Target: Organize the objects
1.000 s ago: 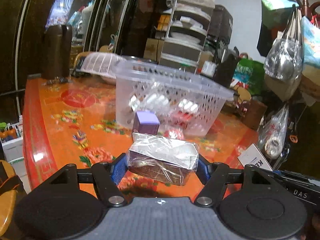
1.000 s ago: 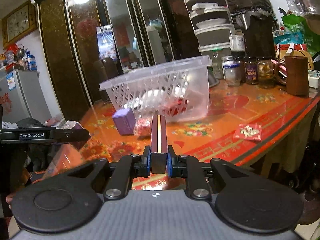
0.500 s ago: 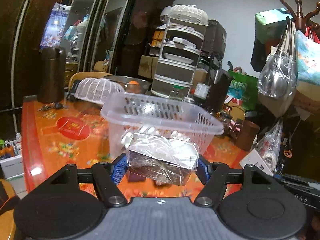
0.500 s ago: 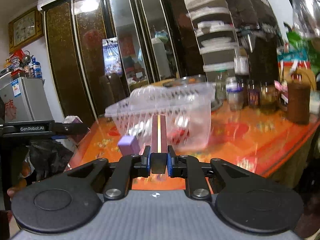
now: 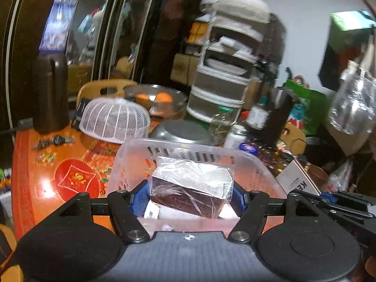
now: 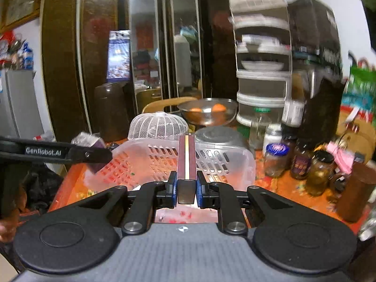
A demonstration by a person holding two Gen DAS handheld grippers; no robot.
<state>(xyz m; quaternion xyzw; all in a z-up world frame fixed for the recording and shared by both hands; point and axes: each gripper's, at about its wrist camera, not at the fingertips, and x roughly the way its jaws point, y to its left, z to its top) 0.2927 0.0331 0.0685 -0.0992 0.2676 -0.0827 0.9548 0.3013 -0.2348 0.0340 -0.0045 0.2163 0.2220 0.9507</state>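
Note:
My left gripper point(image 5: 191, 196) is shut on a dark box wrapped in clear plastic point(image 5: 191, 189) and holds it above the open top of the clear plastic basket point(image 5: 131, 151). My right gripper point(image 6: 186, 189) is shut on a thin maroon box with a pale stripe point(image 6: 186, 159) and holds it over the same basket point(image 6: 225, 158). The left gripper with its wrapped box point(image 6: 88, 141) also shows at the left of the right wrist view, over the basket's left rim. Small items lie in the basket's bottom, blurred.
The basket stands on an orange flowered table point(image 5: 47, 164). Behind it are a white mesh food cover point(image 5: 115, 119), a steel bowl with oranges point(image 5: 156, 99), an upturned steel bowl point(image 5: 181, 130), a dark flask point(image 5: 50, 94), a tiered rack point(image 5: 225, 70) and jars point(image 6: 276, 159).
Both grippers have risen and moved forward, from in front of the basket to above its opening, each still holding its box. The purple box on the table has dropped out of view.

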